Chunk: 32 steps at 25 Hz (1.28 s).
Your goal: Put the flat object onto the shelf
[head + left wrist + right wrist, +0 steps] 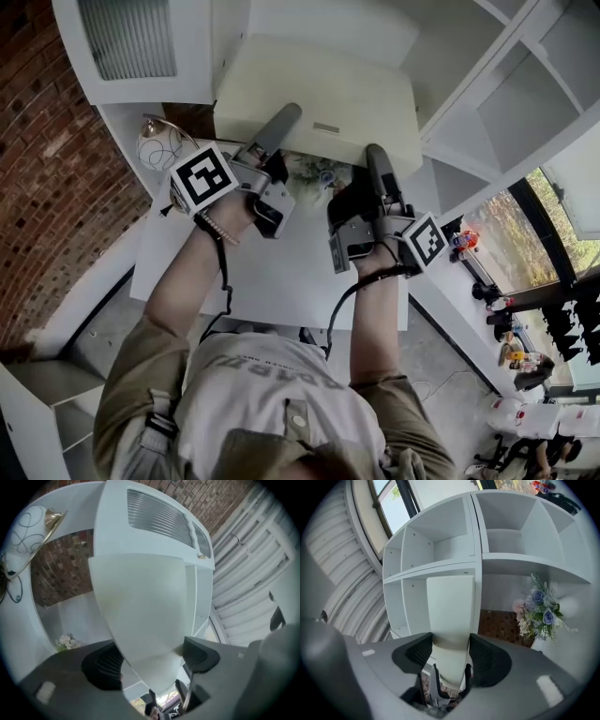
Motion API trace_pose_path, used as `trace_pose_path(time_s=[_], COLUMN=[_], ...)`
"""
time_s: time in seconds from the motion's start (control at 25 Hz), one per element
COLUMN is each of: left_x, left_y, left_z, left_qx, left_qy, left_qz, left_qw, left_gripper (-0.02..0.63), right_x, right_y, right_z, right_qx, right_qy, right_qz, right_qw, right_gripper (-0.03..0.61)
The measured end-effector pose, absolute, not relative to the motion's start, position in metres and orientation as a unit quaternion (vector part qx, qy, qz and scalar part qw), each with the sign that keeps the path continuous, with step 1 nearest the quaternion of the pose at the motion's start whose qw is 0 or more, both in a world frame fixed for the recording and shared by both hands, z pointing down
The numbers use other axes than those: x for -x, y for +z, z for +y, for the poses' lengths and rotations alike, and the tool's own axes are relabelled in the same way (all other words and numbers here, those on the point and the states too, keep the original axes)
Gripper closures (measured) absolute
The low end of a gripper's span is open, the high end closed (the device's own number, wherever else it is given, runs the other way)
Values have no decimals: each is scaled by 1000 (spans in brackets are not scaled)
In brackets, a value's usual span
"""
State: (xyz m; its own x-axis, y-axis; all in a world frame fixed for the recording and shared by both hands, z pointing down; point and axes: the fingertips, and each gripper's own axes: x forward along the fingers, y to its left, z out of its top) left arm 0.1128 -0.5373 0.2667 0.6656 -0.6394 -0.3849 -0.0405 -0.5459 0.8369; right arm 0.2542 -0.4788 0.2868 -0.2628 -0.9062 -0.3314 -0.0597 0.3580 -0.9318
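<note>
The flat object is a cream-white board [319, 103], held up above the white table [272, 272] in front of me. My left gripper [281, 122] reaches its near left part. In the left gripper view the board [140, 606] fills the gap between the wide-spread jaws of that gripper [150, 660], and I see no pad pressing on it. My right gripper [375, 167] is at the board's near right edge. In the right gripper view the two pads of the gripper [450, 651] press on both faces of the board [451, 606], which points at the white cubby shelf [440, 569].
The shelf unit [525, 94] rises at the right, its compartments bare. A bunch of flowers [539, 606] stands on the table by a brick wall [47, 187]. A wire ornament [159, 141] sits at the table's far left. A white cabinet with a grille [159, 513] is above.
</note>
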Motion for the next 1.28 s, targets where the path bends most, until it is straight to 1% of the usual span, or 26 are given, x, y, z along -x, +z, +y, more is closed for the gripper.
trace_pose_path(time_s=[0.28, 0.56, 0.64, 0.68, 0.72, 0.8, 0.92, 1.28], left_x=[-117, -105, -102, -101, -100, -100, -100, -108], left_y=[268, 280, 280, 278, 276, 274, 277, 281], left_z=[-518, -501, -502, -504, -507, -515, -526, -557], left_qx=[-857, -866, -868, -869, -869, -867, -858, -851], left_qy=[-312, -295, -295, -295, -296, -296, -298, -294], left_qz=[-176, -192, -198, -201, -203, -206, -213, -225], left_qw=[372, 356, 347, 343, 341, 344, 359, 373], left_gripper=[224, 226, 261, 266, 295, 315, 360, 360], right_x=[-260, -263, -264, -265, -266, -267, -268, -276], right_y=[285, 283, 283, 283, 283, 282, 282, 281], right_z=[-486, -492, -493, -494, -496, -499, -504, -528], right_qx=[387, 396, 398, 399, 400, 401, 404, 407], right_qy=[-417, -407, -405, -405, -404, -402, -398, -393], right_qz=[640, 631, 631, 632, 632, 634, 638, 649], right_qw=[516, 529, 528, 528, 527, 525, 521, 508], right_gripper=[331, 331, 330, 330, 330, 328, 328, 324])
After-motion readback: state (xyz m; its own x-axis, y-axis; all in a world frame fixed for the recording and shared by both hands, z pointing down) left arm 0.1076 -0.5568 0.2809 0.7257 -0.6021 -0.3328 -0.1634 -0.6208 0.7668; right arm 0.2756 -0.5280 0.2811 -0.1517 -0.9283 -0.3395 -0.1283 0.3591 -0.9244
